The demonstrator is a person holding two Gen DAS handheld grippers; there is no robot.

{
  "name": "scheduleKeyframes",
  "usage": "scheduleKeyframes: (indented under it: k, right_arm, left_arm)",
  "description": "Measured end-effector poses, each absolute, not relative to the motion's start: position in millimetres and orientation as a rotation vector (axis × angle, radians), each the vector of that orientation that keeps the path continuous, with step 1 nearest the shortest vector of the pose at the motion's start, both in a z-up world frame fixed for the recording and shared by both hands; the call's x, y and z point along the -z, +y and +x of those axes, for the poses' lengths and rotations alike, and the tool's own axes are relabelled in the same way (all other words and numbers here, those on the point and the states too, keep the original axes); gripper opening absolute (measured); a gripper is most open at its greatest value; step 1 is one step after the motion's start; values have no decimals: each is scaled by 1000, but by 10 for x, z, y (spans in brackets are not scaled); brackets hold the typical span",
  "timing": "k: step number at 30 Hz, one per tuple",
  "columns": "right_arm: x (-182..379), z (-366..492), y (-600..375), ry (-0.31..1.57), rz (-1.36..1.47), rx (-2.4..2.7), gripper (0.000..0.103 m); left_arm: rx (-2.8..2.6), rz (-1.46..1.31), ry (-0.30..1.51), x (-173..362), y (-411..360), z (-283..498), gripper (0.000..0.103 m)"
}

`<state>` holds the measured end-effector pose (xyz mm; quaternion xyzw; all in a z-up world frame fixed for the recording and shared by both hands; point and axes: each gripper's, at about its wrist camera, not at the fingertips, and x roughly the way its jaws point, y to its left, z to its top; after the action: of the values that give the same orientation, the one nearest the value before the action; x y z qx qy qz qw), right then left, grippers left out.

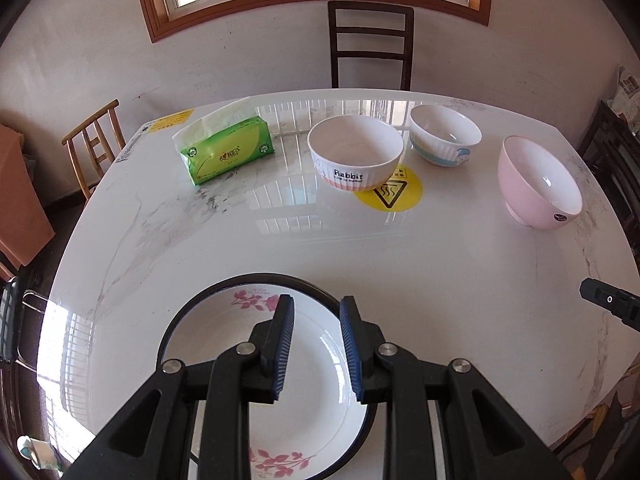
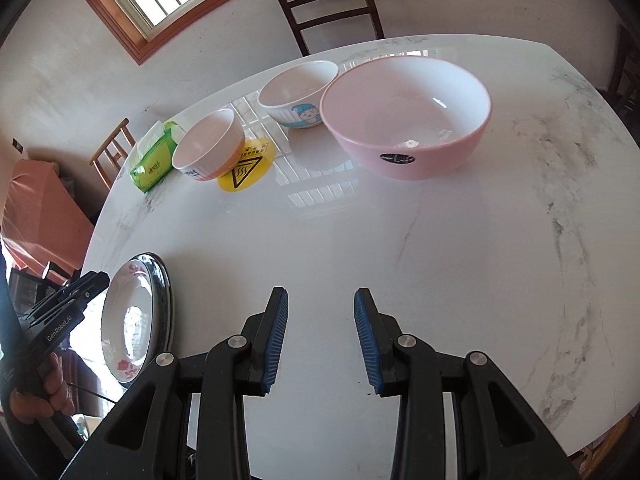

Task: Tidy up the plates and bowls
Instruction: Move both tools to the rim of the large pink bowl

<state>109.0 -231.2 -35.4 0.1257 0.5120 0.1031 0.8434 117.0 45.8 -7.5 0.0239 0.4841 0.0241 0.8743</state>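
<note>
the left hand-held gripper (image 1: 317, 344) hangs part open and empty above the flowered plate (image 1: 224, 332), while the pink bowl (image 2: 406, 116) sits ahead of the empty, part-open right hand-held gripper (image 2: 321, 344), nearer it.

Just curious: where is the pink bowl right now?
The pink bowl stands on the marble table, rightmost of three bowls, beside the cartoon bowl.

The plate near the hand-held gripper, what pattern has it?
White plate with pink flower sprays and a dark rim, clearest in the left wrist view.
</note>
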Motion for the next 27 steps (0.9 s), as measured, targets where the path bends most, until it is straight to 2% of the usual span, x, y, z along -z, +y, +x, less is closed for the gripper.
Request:
scheduleKeyframes:
  k: [21, 27]
  right_arm:
    - [76, 1423, -3164, 1020, 298, -124, 33]
    - [10, 1639, -3288, 1010, 288, -111, 36]
  left_arm:
    - [60, 50, 1053, 37, -472, 1846, 27]
    - [76, -4, 1048, -73, -624, 2140, 39]
